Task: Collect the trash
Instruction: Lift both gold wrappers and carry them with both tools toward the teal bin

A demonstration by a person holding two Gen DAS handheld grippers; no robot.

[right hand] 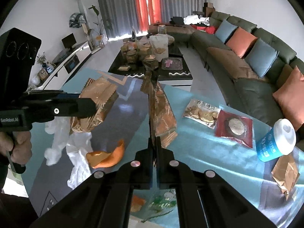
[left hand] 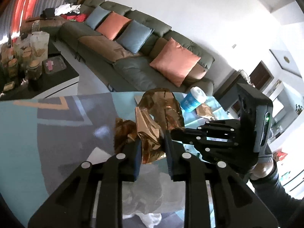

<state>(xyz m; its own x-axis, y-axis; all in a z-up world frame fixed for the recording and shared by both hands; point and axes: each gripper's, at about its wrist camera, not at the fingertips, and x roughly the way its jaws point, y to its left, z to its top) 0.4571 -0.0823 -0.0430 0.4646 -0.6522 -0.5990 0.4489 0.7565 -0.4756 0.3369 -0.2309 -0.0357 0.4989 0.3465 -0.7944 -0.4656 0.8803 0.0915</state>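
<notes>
My left gripper (left hand: 152,151) is shut on a crumpled gold foil wrapper (left hand: 152,125) and holds it above the glossy table (left hand: 57,133); it also shows in the right wrist view (right hand: 95,104) at the left. My right gripper (right hand: 154,148) is shut on a long gold snack wrapper (right hand: 161,110) that stands on edge in front of it; the same gripper shows at the right in the left wrist view (left hand: 209,133). A white plastic bag (right hand: 76,152) lies on the table below the left gripper. An orange peel (right hand: 108,155) lies beside it.
On the table to the right lie a snack packet (right hand: 201,112), a red packet (right hand: 235,127), a blue-labelled tissue roll (right hand: 275,140) and a small gold wrapper (right hand: 286,172). A black coffee table (right hand: 152,70) with jars stands beyond. A green sofa (right hand: 247,60) runs along the right.
</notes>
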